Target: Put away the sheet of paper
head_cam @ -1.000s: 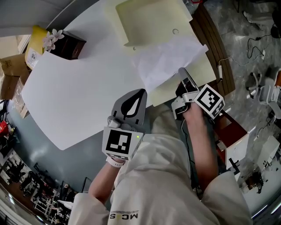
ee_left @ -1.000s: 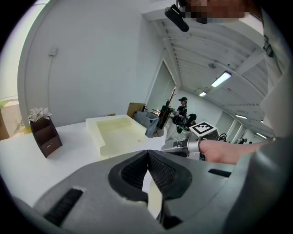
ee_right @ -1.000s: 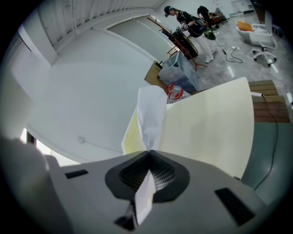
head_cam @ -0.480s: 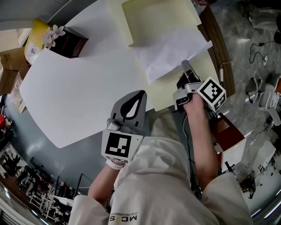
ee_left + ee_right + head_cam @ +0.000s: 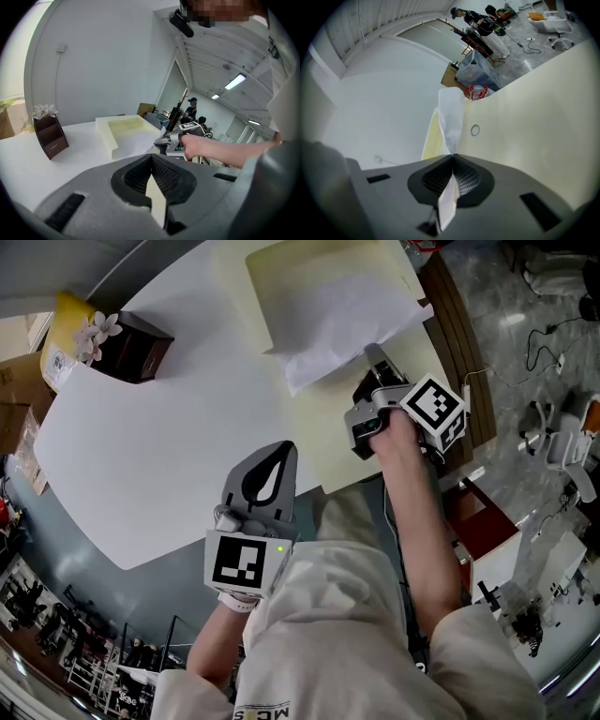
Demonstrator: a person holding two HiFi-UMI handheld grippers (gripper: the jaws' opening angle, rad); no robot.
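The right tongs [image 5: 373, 352] are pressed together on the near right edge of the sheet of paper [image 5: 328, 320]; in the right gripper view the paper [image 5: 451, 117] rises straight up from the closed tips [image 5: 452, 157]. Most of the sheet lies across the cream tray [image 5: 258, 292], and its near left corner juts past the tray's front rim over the flat cream board [image 5: 328, 437] below. The board reaches the dark wooden strip [image 5: 459, 334] along the right edge of the worktop [image 5: 169, 427].

The left tongs [image 5: 279, 448] hang over the worktop's near edge, just beside the board's corner and well apart from the paper. Their jaws are pressed together [image 5: 151, 157]. A pale sliver shows in the gap behind the tips, possibly only the surface beyond.

A wide bare stretch of white worktop lies between the left tongs and the brown holder [image 5: 136, 334] with flowers at the far left edge.
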